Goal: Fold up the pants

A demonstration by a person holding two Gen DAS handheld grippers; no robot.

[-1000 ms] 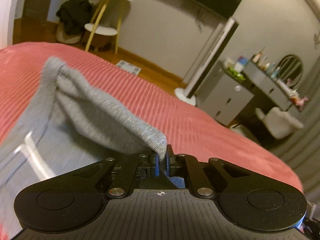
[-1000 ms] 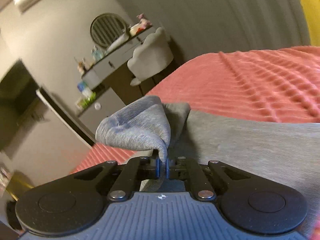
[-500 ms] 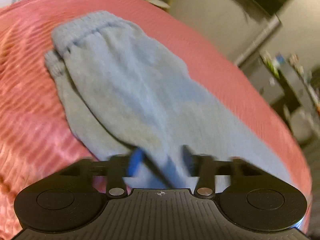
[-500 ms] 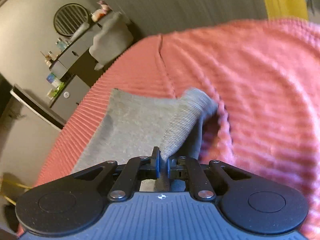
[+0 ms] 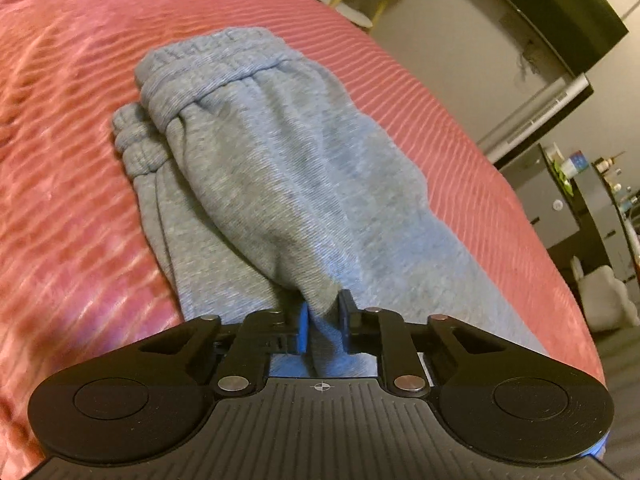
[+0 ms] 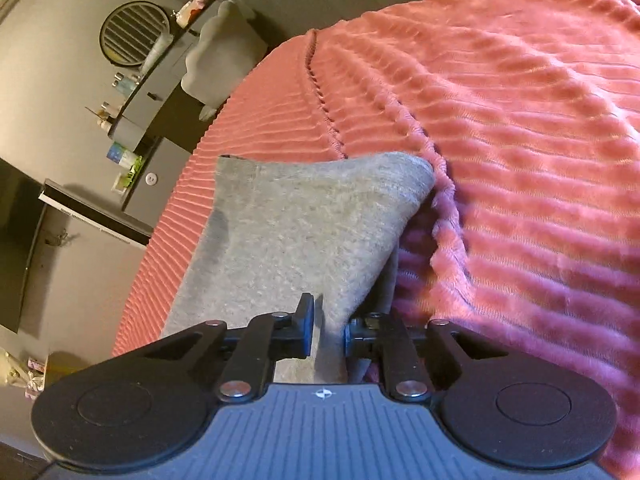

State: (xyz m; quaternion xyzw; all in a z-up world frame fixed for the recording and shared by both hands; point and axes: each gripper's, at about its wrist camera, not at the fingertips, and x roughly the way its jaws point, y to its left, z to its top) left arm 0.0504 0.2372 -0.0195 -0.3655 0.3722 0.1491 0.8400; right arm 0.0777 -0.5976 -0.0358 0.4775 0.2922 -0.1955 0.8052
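The grey sweatpants (image 5: 280, 184) lie on the red ribbed bedspread (image 5: 72, 160), one part folded over another, with the ribbed waistband or cuffs (image 5: 180, 80) at the far end. My left gripper (image 5: 323, 322) stands partly open with a fold of grey cloth between its fingers. In the right wrist view the pants (image 6: 288, 232) lie flat with a far corner (image 6: 420, 172) near a ridge in the bedspread (image 6: 520, 140). My right gripper (image 6: 328, 330) is partly open, with the cloth edge loose between its fingers.
The bed edge drops to the floor on the right in the left wrist view. Beyond it stand a grey dresser (image 5: 560, 208) and a dark TV (image 5: 560, 12). The right wrist view shows a vanity with a round mirror (image 6: 134, 32) and a white chair (image 6: 220, 52).
Both grippers carried the lifted cloth over and down onto the pants. Both were shut on cloth one second ago; their jaws now stand apart and the cloth rests on the bed.
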